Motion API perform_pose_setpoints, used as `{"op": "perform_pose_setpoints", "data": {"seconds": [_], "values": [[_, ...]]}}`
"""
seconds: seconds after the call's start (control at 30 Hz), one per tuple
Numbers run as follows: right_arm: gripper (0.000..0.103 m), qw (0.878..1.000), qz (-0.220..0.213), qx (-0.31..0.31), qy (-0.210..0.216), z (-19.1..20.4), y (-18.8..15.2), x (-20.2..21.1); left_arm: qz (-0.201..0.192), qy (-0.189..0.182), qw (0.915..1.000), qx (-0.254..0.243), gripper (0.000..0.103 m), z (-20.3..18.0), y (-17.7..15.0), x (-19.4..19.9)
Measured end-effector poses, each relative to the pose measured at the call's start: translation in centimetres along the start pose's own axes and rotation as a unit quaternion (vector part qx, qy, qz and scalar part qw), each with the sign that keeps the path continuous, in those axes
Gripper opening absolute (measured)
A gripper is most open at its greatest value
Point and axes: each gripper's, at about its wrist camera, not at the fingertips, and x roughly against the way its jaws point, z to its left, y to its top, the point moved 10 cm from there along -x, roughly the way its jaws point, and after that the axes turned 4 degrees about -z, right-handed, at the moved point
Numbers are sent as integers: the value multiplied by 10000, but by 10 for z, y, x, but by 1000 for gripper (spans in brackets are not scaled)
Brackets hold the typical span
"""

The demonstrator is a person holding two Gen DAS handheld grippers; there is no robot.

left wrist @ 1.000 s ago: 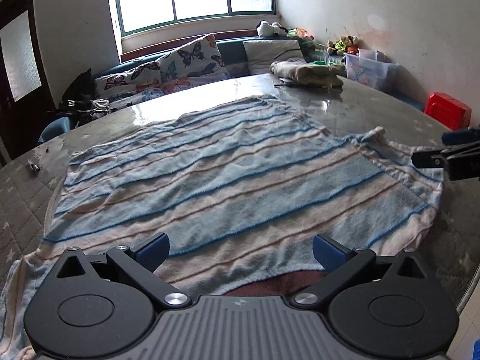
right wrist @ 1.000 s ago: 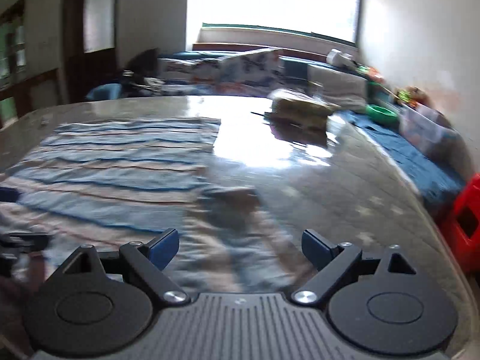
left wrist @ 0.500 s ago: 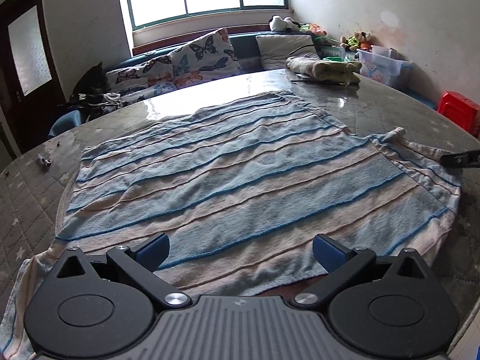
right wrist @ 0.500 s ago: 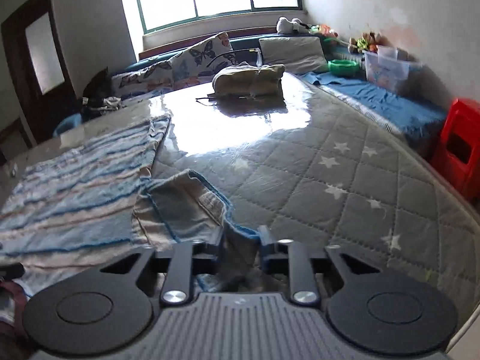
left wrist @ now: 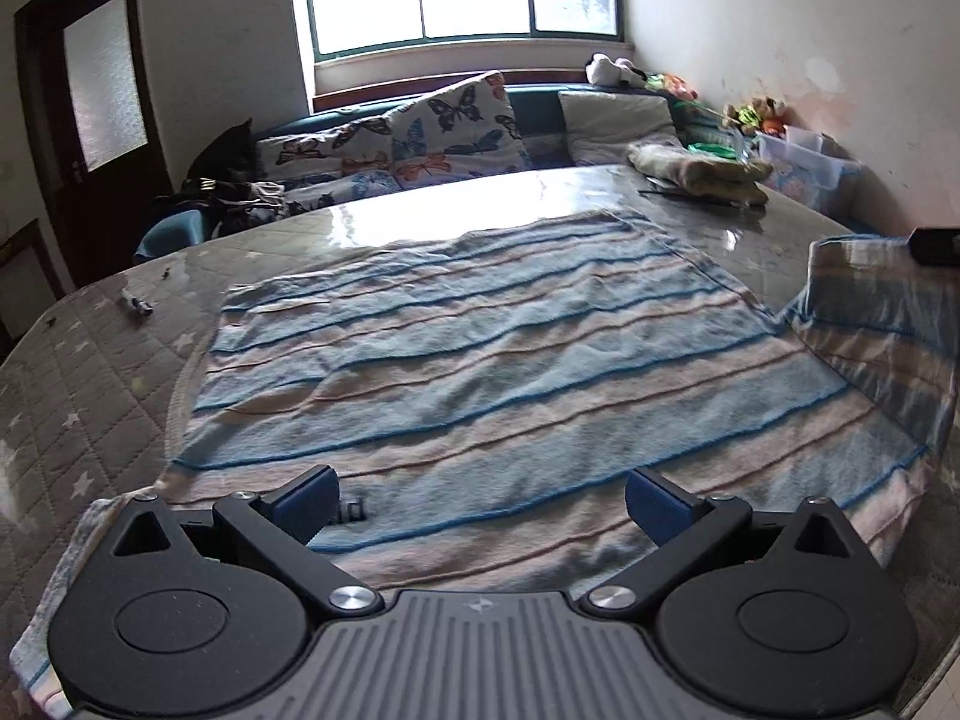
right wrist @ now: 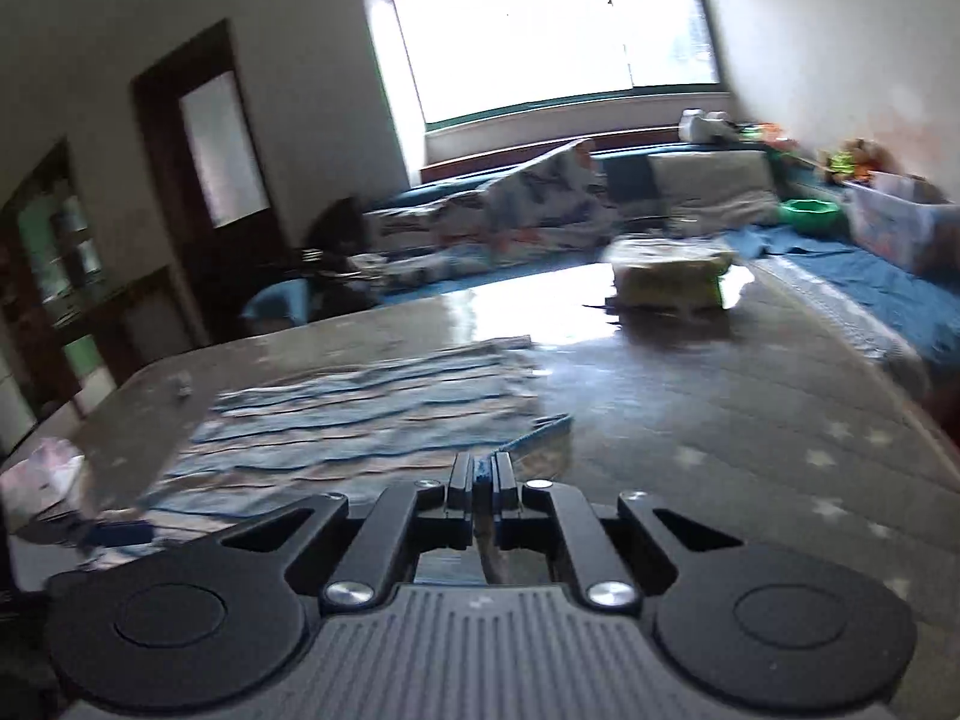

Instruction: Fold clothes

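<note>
Right gripper (right wrist: 480, 471) clamps a raised corner of the striped towel (left wrist: 480, 360), seen at 3 o'clock in the left view. Left gripper (left wrist: 480, 501) hovers with jaws spread over the towel's near edge on the quilted table (left wrist: 90, 372).

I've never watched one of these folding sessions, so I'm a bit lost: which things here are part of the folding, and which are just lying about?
Part of the job:
- striped garment, spread on the table
- right gripper, shut on its raised corner
- left gripper, open at the near edge

Just lying about:
- folded cloth pile
- butterfly cushions
- plastic bin
- soft toys
</note>
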Motion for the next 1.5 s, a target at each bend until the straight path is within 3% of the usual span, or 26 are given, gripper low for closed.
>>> {"op": "perform_pose_setpoints", "data": {"seconds": [0.2, 0.33, 0.43, 0.57, 0.7, 1.0, 1.27, 1.5], "values": [[6, 9973, 360, 301, 563, 54, -10, -25, -25, 155, 9998, 104, 103, 19, -1, 3], [17, 9927, 733, 472, 834, 79, -29, -39, -24, 168, 9998, 133, 103, 24, 0, 2], [28, 9914, 760, 602, 874, 81, -31, -35, -29, 111, 9999, 115, 103, 22, 3, 1], [29, 9914, 706, 932, 587, 60, -22, -33, -51, -152, 9999, 45, 103, 3, 11, -2], [29, 9867, 1003, 1281, -44, 17, -21, -60, -2, -414, 9991, -91, 103, -26, 16, -10], [29, 9827, 1271, 1347, -88, -5, -25, -108, 243, -753, 9959, -433, 103, -70, 10, -33], [31, 9812, 1201, 1510, -60, 1, -24, -107, 403, -708, 9960, -373, 103, -66, 1, -41], [46, 9787, 1244, 1634, 18, 17, -32, -108, 312, -407, 9986, 86, 103, -23, 2, -23]]}}
